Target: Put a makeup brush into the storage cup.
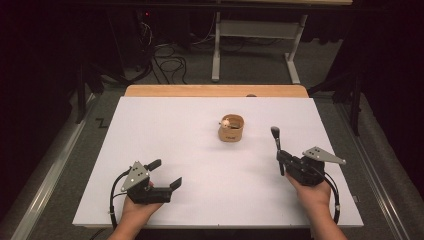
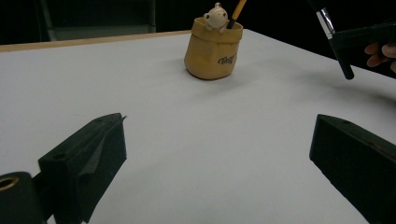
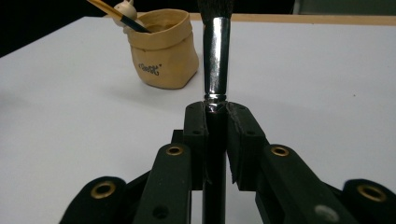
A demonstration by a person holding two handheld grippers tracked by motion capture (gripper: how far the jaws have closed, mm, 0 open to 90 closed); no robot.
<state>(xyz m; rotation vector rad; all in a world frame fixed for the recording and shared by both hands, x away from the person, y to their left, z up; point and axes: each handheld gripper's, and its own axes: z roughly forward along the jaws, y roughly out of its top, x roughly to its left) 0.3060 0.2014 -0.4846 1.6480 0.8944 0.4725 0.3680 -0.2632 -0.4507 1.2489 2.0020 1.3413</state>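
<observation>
Dark printed lettering on tan pouch-shaped holder [image 3: 162, 49], too blurred to read

**Black Grippers, Grey Plates, Brass Rivets**

At the lower left of the high view, the left gripper [image 1: 166, 173] is black and boxy, topped by a grey three-cornered plate with small holes, a black cable looping behind. The right gripper [image 1: 278, 150], lower right, matches. Its own view shows brass-ringed holes along black linkages. Forearms are bare, without sleeves.

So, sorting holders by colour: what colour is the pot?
Tan-yellow pot, clearest in the left gripper view.
</observation>
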